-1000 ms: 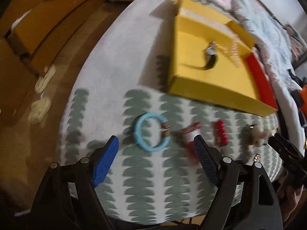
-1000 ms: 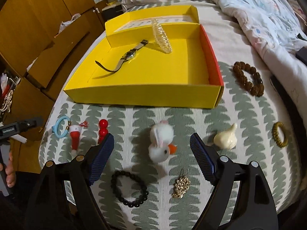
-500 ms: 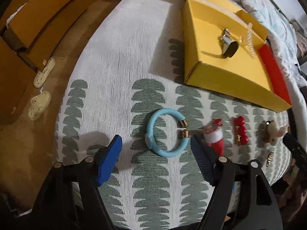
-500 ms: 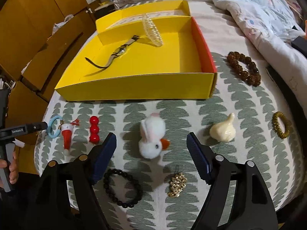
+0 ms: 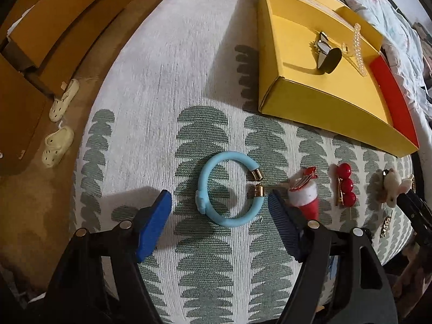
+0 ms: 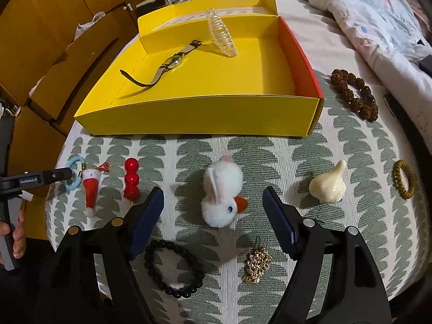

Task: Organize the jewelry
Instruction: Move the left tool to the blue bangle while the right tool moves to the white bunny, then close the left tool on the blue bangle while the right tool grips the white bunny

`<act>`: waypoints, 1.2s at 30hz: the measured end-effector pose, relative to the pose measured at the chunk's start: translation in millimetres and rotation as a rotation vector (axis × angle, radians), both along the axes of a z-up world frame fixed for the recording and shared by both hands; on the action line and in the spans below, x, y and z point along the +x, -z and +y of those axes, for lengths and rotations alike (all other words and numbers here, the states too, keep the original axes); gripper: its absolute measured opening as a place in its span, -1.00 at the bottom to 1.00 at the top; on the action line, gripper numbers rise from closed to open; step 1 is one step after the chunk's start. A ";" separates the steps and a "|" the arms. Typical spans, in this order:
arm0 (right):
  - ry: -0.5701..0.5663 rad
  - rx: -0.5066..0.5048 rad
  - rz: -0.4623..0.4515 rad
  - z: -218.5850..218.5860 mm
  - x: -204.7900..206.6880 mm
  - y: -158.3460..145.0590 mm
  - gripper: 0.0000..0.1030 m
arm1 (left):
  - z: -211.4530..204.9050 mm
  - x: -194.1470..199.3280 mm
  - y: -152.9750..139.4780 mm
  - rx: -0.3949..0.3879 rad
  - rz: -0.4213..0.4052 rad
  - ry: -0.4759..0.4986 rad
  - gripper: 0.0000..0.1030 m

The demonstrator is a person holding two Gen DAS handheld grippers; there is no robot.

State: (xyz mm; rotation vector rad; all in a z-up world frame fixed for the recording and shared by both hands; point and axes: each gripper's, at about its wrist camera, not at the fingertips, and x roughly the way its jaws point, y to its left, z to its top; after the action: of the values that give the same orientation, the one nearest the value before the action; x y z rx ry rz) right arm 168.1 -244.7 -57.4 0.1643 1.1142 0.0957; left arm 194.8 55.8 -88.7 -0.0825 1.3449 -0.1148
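Your left gripper (image 5: 220, 208) stands wide, its 2 pads clear of the blue bangle (image 5: 229, 189) lying between them on the cloth (image 5: 167, 86). Your right gripper (image 6: 213, 205) stands wide too, straddling the white plush bunny (image 6: 220, 193) untouched; the yellow box (image 6: 199, 113) lies beyond both.

Off my left side a pair of cream clogs (image 5: 58, 124) lies on the floor beside brown cardboard boxes (image 5: 40, 40), and rumpled bedding (image 6: 372, 19) is heaped far ahead.

Patterned bed cover (image 6: 270, 151) carries yellow box (image 6: 205, 116), blue bangle (image 5: 229, 191), hair clips, bracelets
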 end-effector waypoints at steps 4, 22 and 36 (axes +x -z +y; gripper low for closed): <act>0.007 -0.042 -0.003 3.5 0.0 0.8 0.47 | 0.8 1.4 2.0 0.004 0.008 -0.014 0.42; 0.030 -0.032 0.026 -1.5 4.2 10.9 0.01 | 1.5 4.8 8.7 0.028 0.012 -0.039 0.42; 0.041 -0.062 0.029 1.3 10.2 16.6 -0.15 | 4.2 6.8 13.8 0.054 0.007 -0.058 0.29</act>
State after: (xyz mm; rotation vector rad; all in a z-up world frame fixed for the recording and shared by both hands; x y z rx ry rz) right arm 178.4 -243.4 -74.0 0.1337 1.1410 0.0218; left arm 201.6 60.0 -102.5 -0.0764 1.3503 -0.0296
